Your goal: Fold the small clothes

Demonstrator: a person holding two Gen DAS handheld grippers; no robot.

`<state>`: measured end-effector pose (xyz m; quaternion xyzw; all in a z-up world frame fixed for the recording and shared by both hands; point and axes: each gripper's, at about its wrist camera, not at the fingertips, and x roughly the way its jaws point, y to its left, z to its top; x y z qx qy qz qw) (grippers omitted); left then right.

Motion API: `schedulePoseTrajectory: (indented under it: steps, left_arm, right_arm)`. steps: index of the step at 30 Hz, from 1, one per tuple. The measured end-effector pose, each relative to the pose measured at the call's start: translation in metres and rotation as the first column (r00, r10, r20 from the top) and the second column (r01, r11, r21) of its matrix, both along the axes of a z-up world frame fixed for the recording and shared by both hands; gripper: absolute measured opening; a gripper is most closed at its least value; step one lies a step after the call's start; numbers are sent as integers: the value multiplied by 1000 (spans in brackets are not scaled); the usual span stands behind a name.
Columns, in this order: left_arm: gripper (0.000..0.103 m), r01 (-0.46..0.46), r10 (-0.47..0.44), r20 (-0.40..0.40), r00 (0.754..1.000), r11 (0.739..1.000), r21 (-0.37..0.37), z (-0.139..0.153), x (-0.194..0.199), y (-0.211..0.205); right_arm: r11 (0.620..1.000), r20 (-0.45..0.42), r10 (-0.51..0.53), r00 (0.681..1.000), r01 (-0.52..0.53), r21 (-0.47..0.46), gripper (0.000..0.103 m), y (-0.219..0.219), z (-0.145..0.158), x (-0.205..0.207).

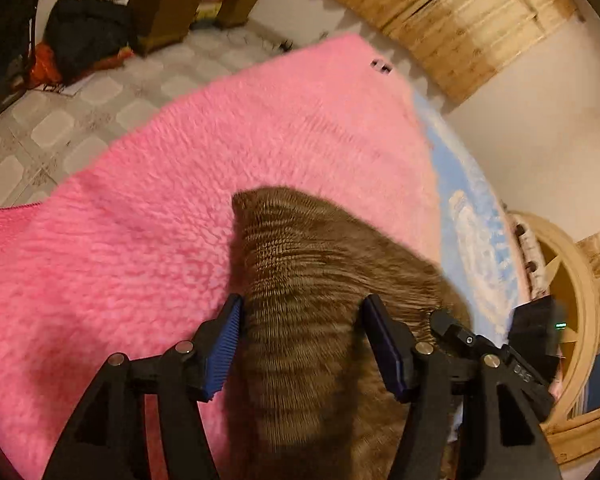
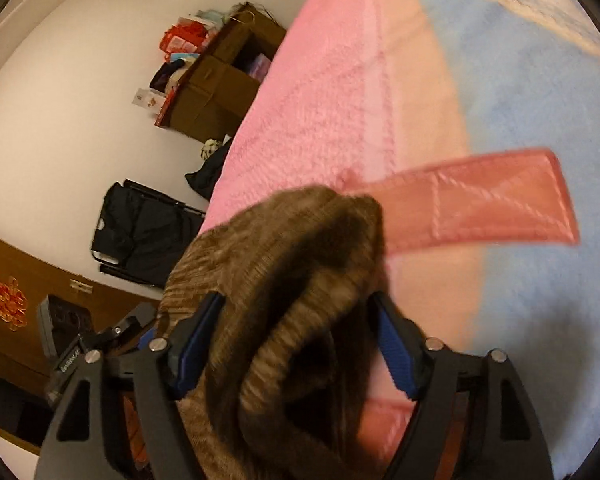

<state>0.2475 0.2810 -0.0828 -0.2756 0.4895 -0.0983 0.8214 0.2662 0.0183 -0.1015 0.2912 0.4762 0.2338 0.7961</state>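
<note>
Left gripper (image 1: 300, 346): fingers spread around the brown knit (image 1: 300, 280) on the pink blanket (image 1: 140, 208). Right gripper (image 2: 296, 346): fingers spread around its bunched end, grip uncertain. Soft, light, floppy; best pinched at edges.

Both views are lit by warm, dim indoor light, and a yellowish cast is laid over the walls. Strong fisheye bending is seen at the edges, where dark corners close in. The brown knit (image 1: 300, 280) is smeared by motion blur in both views, and the pink strap (image 2: 480, 204) is softened as well. A soft shadow is cast on the pink blanket (image 1: 140, 220) beside the knit
</note>
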Motion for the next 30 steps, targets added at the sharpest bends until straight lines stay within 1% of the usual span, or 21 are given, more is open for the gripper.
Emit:
schedulePoseTrajectory:
  steps: [1, 2, 4, 5, 7, 8, 9, 11, 13, 14, 15, 16, 17, 18, 20, 22, 23, 24, 26, 28, 30]
  left_arm:
    - [61, -2, 2, 0, 1000, 1000, -7, -4, 2, -1]
    - [61, -10, 10, 19, 1000, 1000, -11, -4, 3, -2]
    - [56, -4, 6, 53, 999, 999, -38, 0, 4, 0]
    - [47, -5, 7, 69, 998, 999, -40, 4, 5, 2]
    - [38, 3, 0, 123, 992, 1000, -27, 15, 0, 6]
    - [35, -4, 4, 174, 985, 1000, -3, 23, -5, 9]
    - [35, -22, 15, 219, 976, 999, 26, 29, -9, 11]
    - [35, -98, 57, 307, 950, 988, 122, 40, -15, 14]
    - [35, -159, 80, 307, 948, 957, 241, 37, -8, 11]
    - [35, -166, 80, 279, 957, 939, 300, 32, -3, 9]
    - [35, -157, 74, 247, 966, 928, 338, 28, 2, 6]
    - [35, -131, 52, 222, 974, 924, 358, 25, 3, 5]
    - [35, -120, 38, 225, 974, 924, 362, 27, -1, 5]
    - [35, -120, 32, 243, 970, 926, 359, 32, -7, 7]
    - [35, -109, 23, 261, 965, 941, 321, 44, -22, 12]
    - [38, -98, 26, 267, 963, 960, 262, 53, -37, 16]
    - [44, -94, 31, 276, 961, 971, 220, 56, -49, 16]
    - [51, -95, 38, 277, 960, 977, 193, 56, -60, 13]
    - [53, -79, 38, 249, 968, 984, 158, 52, -77, 2]
    - [53, -56, 27, 222, 975, 991, 124, 44, -93, -11]
    - [62, -60, 33, 206, 978, 990, 130, 36, -107, -21]
  right_arm:
    - [1000, 13, 17, 1000, -17, -20, 49, 3, 3, 0]
    - [998, 13, 51, 999, -51, -30, 41, 10, 3, 4]
    - [995, 18, 78, 997, -77, -56, 35, 17, 5, 8]
    - [993, 33, 91, 995, -88, -73, 33, 20, 8, 6]
    - [982, 109, 135, 985, -118, -147, 28, 28, 24, 4]
    - [972, 162, 167, 972, -135, -193, 27, 34, 34, 0]
    - [962, 220, 204, 954, -153, -227, 26, 39, 44, -3]
    - [951, 336, 259, 906, -177, -255, 26, 50, 60, -7]
    - [945, 396, 281, 874, -181, -271, 26, 58, 62, -3]
    - [936, 398, 290, 871, -171, -308, 31, 65, 56, 6]
    - [930, 374, 288, 882, -164, -329, 35, 68, 48, 15]
    - [919, 295, 270, 917, -153, -364, 43, 70, 33, 30]
    - [918, 251, 247, 936, -143, -369, 50, 67, 25, 37]
    - [938, 225, 206, 952, -127, -322, 52, 55, 20, 40]
    - [966, 237, 112, 965, -51, -252, 56, 28, 25, 29]
    - [984, 251, 52, 967, -7, -179, 60, 3, 30, 9]
    - [988, 244, 45, 969, -7, -157, 66, -1, 31, 2]
    - [991, 229, 46, 972, -16, -130, 70, -7, 29, -10]
    - [991, 208, 79, 975, -54, -120, 77, -9, 20, -37]
    - [985, 187, 122, 975, -96, -145, 77, 0, 13, -53]
    - [976, 161, 173, 972, -148, -158, 77, 3, 3, -71]
